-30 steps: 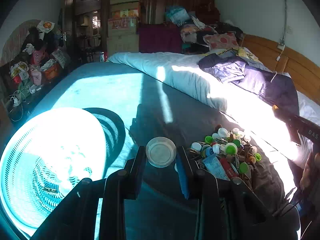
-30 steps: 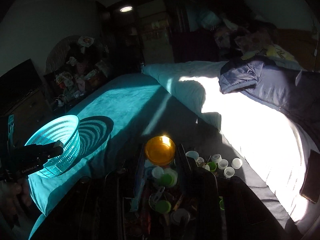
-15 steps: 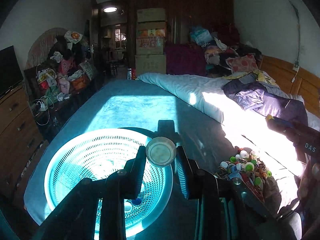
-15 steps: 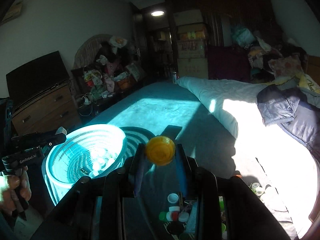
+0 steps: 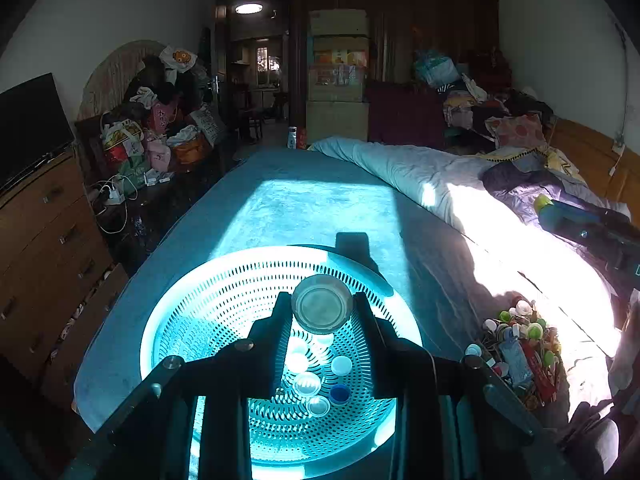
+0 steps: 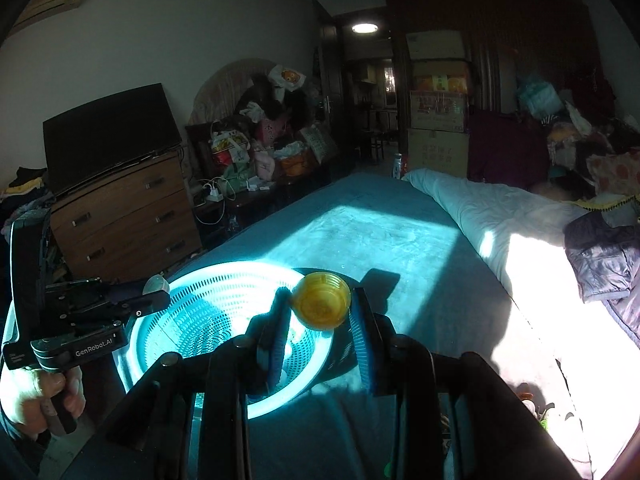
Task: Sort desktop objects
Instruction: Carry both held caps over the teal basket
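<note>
The left hand-held gripper (image 5: 322, 310) grips a clear lid (image 5: 322, 309) above the teal basket (image 5: 192, 308) on the bed; release it over the basket's middle; the right hand-held gripper (image 6: 320, 308) clamps a yellow cap (image 6: 321, 306) over the basket's rim; carry it further inward before releasing.

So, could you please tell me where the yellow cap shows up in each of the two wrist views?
Left wrist view: the yellow cap shows at the far right edge, at the tip of the right gripper.
Right wrist view: it sits centre frame, pinched between the fingers, at the basket's far rim.
Shared landmark: the turquoise basket on the bed.
</note>
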Tool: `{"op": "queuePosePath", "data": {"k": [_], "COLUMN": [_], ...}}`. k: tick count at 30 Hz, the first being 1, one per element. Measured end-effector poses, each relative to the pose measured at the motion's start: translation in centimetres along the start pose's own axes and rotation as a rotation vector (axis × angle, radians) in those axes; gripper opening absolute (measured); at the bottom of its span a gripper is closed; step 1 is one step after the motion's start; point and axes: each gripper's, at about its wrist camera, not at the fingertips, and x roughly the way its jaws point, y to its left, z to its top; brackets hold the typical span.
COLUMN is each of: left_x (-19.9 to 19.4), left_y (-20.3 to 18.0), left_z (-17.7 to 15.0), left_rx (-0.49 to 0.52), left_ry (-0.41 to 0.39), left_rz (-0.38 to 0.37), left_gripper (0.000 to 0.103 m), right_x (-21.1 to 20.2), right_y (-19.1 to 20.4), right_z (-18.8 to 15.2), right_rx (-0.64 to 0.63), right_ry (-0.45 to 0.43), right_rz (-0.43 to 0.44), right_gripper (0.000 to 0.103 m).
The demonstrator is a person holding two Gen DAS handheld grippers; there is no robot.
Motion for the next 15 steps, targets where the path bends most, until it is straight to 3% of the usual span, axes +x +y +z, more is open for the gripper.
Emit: {"op": "queuePosePath", "data": {"k": [10,15], "left_x": [0.9,2.3], "left_y": [3.6,4.6], "left_z": [1.3,1.8], "left_rx": [-0.017,-0.017], "left_ry": [0.029,0.103], "left_rz": [0.04,0.044], "left_gripper": [0.031,0.031], "right_x": [4.2,6.2], "right_y": [3.7,4.8], "right_z": [1.7,2.4], "right_rx": [-0.061,-0.066], "right_ry": [0.031,0.077], "right_rz": [0.056,0.089], "right_gripper": [0.029,0.029]}}
